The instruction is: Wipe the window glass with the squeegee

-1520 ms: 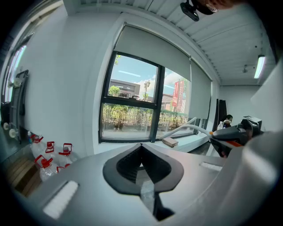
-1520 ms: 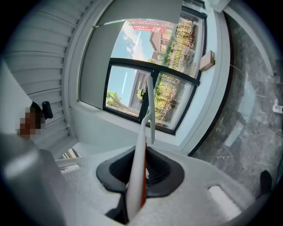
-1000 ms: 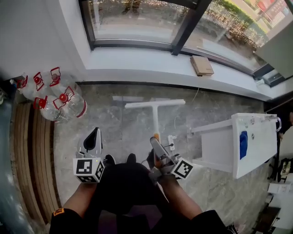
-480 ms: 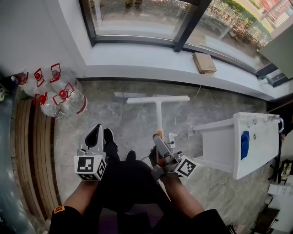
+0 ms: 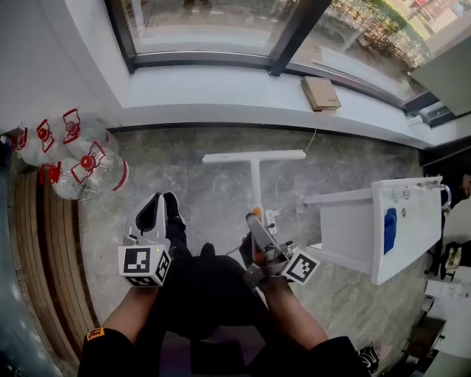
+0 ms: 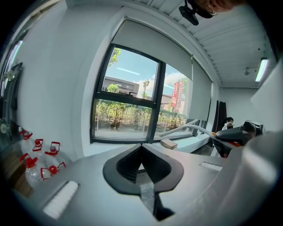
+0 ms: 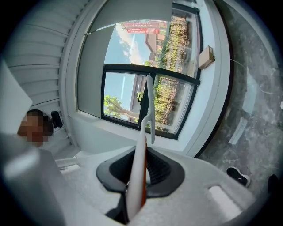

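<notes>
Bottles noted on floor, below window, far left | left gripper held short of window, jaws closed, nothing between | squeegee clamped by handle in right gripper, blade parallel to window, well short of glass | box lying on window sill, right.

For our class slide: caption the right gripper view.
Right gripper clamps white T-shaped squeegee, pointing it toward dark-framed window.
</notes>
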Demonstrator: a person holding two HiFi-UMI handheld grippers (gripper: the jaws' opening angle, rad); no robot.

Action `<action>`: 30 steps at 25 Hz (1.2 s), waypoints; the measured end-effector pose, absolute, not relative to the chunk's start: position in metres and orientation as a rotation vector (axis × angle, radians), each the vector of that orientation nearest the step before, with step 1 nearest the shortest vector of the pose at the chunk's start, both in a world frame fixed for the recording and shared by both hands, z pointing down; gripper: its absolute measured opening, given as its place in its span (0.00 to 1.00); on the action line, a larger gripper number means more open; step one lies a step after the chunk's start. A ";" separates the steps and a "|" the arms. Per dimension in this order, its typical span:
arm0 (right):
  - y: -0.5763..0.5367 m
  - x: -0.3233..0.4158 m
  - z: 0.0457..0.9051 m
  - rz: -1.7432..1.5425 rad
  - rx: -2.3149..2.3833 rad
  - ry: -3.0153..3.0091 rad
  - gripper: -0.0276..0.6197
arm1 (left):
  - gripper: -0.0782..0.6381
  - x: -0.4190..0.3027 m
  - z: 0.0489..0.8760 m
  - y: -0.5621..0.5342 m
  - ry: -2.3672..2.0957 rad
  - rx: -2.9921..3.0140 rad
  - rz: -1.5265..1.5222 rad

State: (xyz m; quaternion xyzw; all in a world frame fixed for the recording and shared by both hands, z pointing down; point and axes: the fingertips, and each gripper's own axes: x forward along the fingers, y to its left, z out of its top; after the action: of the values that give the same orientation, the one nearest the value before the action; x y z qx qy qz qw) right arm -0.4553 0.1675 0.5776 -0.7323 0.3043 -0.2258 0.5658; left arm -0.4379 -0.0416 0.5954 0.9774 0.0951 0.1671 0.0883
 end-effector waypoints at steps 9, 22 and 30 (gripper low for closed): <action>0.106 -0.353 0.577 -0.574 -1.773 0.672 0.10 | 0.13 -0.327 0.604 -0.106 0.296 2.846 0.526; 0.002 -0.217 0.550 -0.553 -1.803 0.743 0.10 | 0.13 -0.211 0.579 -0.210 0.252 2.871 0.435; -0.027 -0.147 0.554 -0.578 -1.759 0.823 0.10 | 0.13 -0.174 0.588 -0.235 0.130 2.881 0.461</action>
State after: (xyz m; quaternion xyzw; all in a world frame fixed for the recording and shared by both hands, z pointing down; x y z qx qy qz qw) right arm -0.1468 -0.0270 0.5536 -0.7365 0.3446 -0.2422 0.5293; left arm -0.1742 -0.2349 0.5882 0.9804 0.0441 0.1568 0.1104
